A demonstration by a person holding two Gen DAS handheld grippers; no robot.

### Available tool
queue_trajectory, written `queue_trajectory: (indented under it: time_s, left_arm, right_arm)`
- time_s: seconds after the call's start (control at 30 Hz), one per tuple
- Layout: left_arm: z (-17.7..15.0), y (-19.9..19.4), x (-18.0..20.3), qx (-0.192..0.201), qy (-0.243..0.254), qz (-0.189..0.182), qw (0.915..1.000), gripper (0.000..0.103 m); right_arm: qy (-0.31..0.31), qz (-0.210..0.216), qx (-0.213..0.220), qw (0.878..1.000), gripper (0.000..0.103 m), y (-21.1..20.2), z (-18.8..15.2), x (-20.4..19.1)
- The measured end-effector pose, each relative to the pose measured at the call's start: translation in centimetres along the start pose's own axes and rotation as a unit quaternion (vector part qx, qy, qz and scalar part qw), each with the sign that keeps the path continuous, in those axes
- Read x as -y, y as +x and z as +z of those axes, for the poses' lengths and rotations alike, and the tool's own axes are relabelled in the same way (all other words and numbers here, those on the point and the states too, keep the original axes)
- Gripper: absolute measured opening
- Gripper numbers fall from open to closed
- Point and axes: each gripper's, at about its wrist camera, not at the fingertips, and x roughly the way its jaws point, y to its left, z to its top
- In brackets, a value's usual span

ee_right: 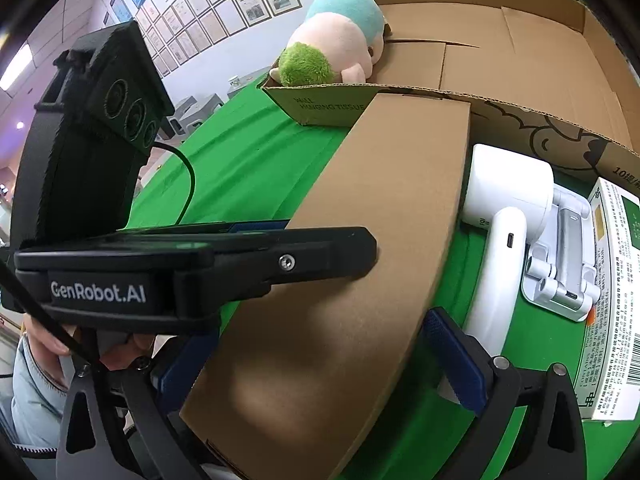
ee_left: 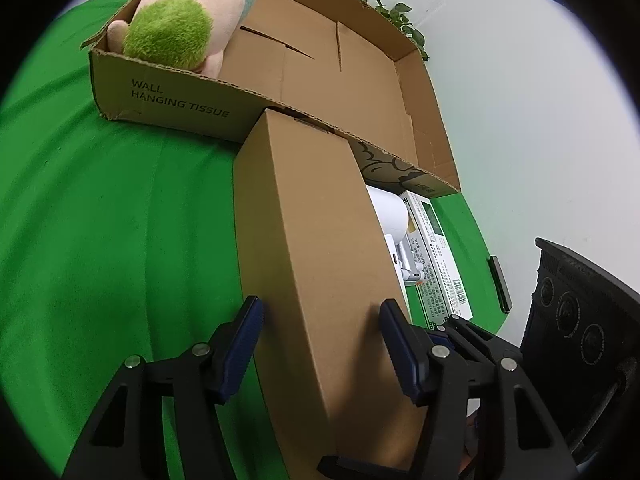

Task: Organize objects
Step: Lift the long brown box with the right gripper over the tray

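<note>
Long brown box [ee_left: 316,248] mid-frame between the left tongs' [ee_left: 320,316] blue pads, plush toy [ee_left: 180,28] upper left.

Both views are evenly and brightly lit from overhead, a ceiling light panel [ee_right: 16,66] being seen at the upper left edge of the right wrist view, and no glare is found on the green counter [ee_left: 100,220]. Soft, diffuse shadows are cast on the near end of the long brown box [ee_right: 320,340] and on the cloth beside it. Straight edges are bowed strongly by the fisheye lens, black vignetted corners frame each picture, and slight softness is noted towards the rims, while the centre is kept sharp.
</note>
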Motion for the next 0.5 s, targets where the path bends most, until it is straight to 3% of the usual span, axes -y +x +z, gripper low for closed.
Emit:
queue_trajectory:
  time_s: [0.2, 0.5]
  left_arm:
    - [-0.2, -0.3, -0.2, -0.001, -0.005, -0.004, 1.0, 0.059]
    - [-1.4, -1.6, 1.4, 0.013, 0.018, 0.023, 0.9995, 0.061]
  right_arm:
    - [0.006, 0.0, 0.0, 1.0, 0.103, 0.0, -0.3, 0.0]
    - [-0.002, 0.001, 0.024, 1.0, 0.101, -1.6, -2.0, -1.4]
